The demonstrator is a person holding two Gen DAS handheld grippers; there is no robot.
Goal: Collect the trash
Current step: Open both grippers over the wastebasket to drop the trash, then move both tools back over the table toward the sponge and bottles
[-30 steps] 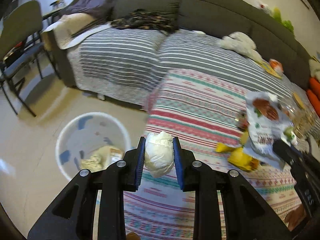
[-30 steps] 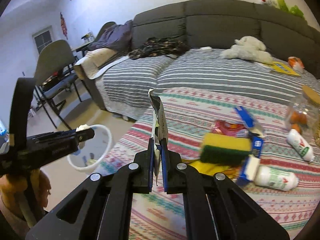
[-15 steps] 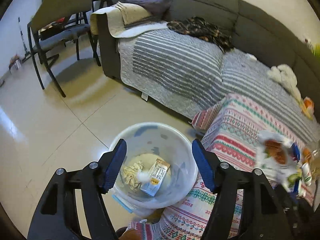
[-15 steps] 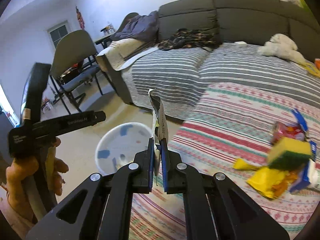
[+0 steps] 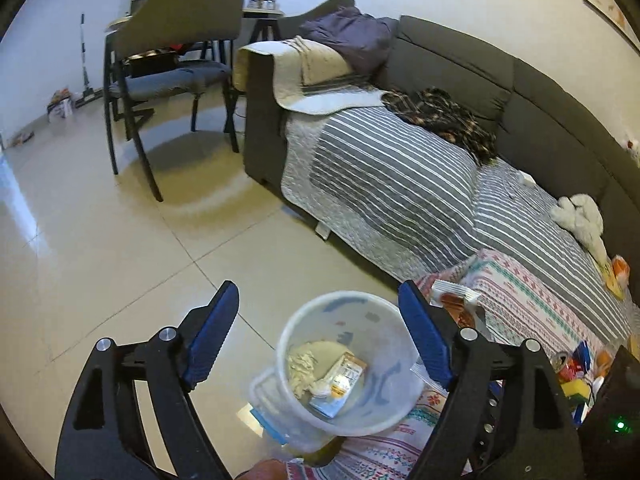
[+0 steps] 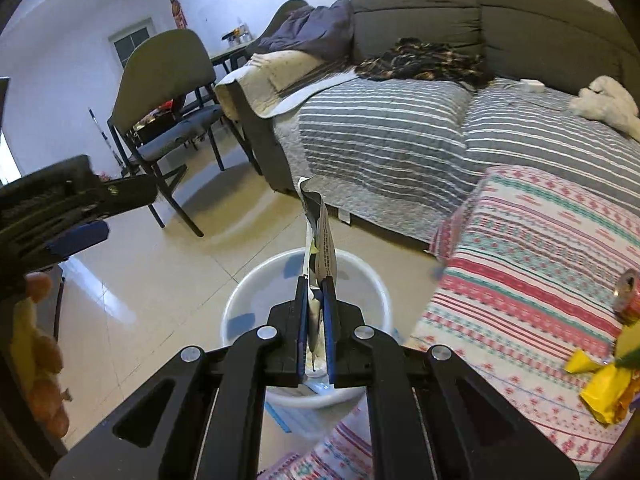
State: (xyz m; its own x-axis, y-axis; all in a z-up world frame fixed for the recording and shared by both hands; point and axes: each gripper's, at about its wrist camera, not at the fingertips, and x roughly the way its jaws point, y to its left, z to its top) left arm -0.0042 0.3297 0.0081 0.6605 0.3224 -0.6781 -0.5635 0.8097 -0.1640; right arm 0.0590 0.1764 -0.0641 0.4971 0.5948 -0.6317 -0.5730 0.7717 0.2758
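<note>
Several scraps in white bin [image 5: 372, 412]; right gripper [image 6: 316, 292] pinching wrapper [image 6: 320, 240].

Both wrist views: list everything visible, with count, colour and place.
waste bin: one, translucent white, on the floor beside the patterned cover.
bin contents: crumpled paper and a small carton, pale, at the bottom.
snack wrapper: one, white and silver, pinched edge-on above the bin.
sofa: one, dark grey, under grey striped quilts.
patterned cover: one, pink and teal stripes, in front of the sofa.
yellow wrapper: one, on the patterned cover.
chair: one, grey, black legs, on the floor.
left gripper: black, blue pads, wide open, empty.
right gripper: black, shut on the wrapper.
</note>
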